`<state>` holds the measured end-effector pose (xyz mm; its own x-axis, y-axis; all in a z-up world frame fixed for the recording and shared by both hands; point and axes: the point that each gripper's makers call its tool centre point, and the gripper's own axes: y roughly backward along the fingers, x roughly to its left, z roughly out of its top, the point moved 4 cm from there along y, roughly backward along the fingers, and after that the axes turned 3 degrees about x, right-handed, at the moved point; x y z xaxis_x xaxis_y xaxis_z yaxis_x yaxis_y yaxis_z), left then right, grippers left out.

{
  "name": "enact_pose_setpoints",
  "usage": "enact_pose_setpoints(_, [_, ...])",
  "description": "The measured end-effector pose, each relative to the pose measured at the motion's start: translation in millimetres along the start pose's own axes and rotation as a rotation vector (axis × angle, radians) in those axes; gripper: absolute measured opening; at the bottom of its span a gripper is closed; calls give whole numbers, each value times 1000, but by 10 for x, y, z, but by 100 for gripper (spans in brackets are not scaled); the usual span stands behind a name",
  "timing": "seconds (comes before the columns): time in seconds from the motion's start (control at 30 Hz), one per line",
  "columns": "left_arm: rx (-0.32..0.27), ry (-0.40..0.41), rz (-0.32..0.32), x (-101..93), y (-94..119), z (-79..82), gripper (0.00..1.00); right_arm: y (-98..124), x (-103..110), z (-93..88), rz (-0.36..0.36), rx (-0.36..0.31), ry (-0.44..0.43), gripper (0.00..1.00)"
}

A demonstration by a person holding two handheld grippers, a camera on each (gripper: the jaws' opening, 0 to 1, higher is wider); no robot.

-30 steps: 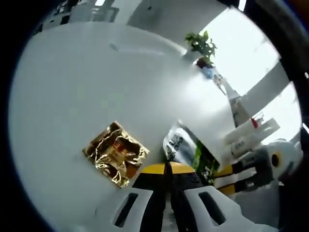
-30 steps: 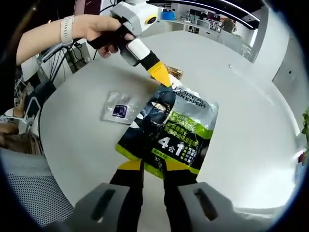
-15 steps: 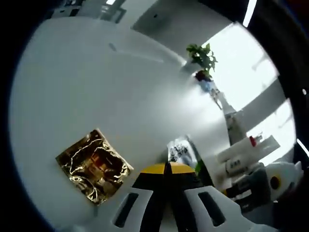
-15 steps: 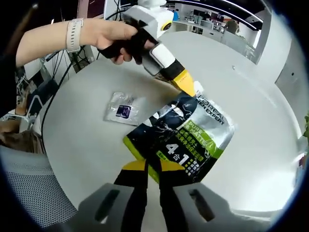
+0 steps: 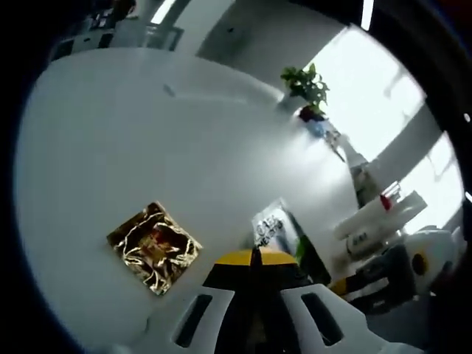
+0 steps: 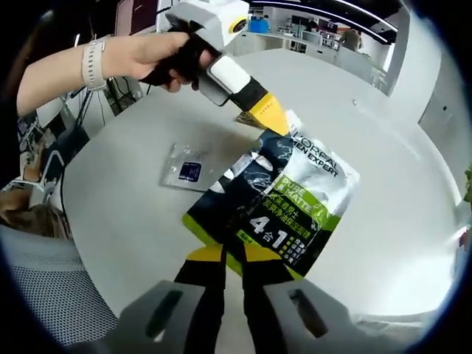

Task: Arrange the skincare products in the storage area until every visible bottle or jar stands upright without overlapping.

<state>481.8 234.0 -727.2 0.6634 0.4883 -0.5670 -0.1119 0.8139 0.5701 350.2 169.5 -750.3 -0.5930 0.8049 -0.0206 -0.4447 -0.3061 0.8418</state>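
Note:
A black, silver and green pouch (image 6: 276,206) printed "MEN EXPERT" and "4 in 1" hangs over the round white table (image 6: 118,221), held at both ends. My right gripper (image 6: 232,256) is shut on its lower edge. The left gripper (image 6: 275,124), held by a hand (image 6: 158,55) with a watch, comes in from the top and pinches the pouch's upper corner. In the left gripper view my left gripper (image 5: 254,256) is shut, with the pouch (image 5: 274,227) just beyond its yellow tips. The right gripper (image 5: 346,284) shows at the lower right.
A small silver sachet (image 6: 184,171) lies flat on the table left of the pouch. A gold foil sachet (image 5: 155,247) lies flat left of my left gripper. White tubes and bottles (image 5: 372,221) and a potted plant (image 5: 304,80) stand at the far right edge.
The pouch has lifted and swung to the right between the two grippers, its top corner now higher. Both grippers keep their hold. The left gripper view has shifted with the hand.

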Motion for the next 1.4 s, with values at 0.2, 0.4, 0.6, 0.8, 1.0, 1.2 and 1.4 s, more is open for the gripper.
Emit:
enact_pose_setpoints(0.2, [-80,-58,48,-112,158,-46,0,114,26,-37,-5,-24,-11,14])
enact_pose_setpoints(0.4, [-128,-87,49,-215,318,37,0,286,12,-100,-30,-63,-25,12])
enact_pose_setpoints(0.6, [-207,-100,31,-369,499,175,0,479,3,-120,-37,-114,-58,13])
enact_pose_setpoints(0.8, [-249,-123,14,-516,639,216,0,538,-5,-147,-40,-140,-81,14])
enact_pose_setpoints(1.0, [-276,-126,-6,-708,725,177,0,581,-25,-160,-52,-155,-76,16])
enact_pose_setpoints(1.2, [-293,-156,-21,-867,829,136,0,618,-18,-192,-55,-175,-76,20])
enact_pose_setpoints(1.4, [-322,-152,-32,-937,962,134,0,635,28,-188,-39,-199,-67,24])
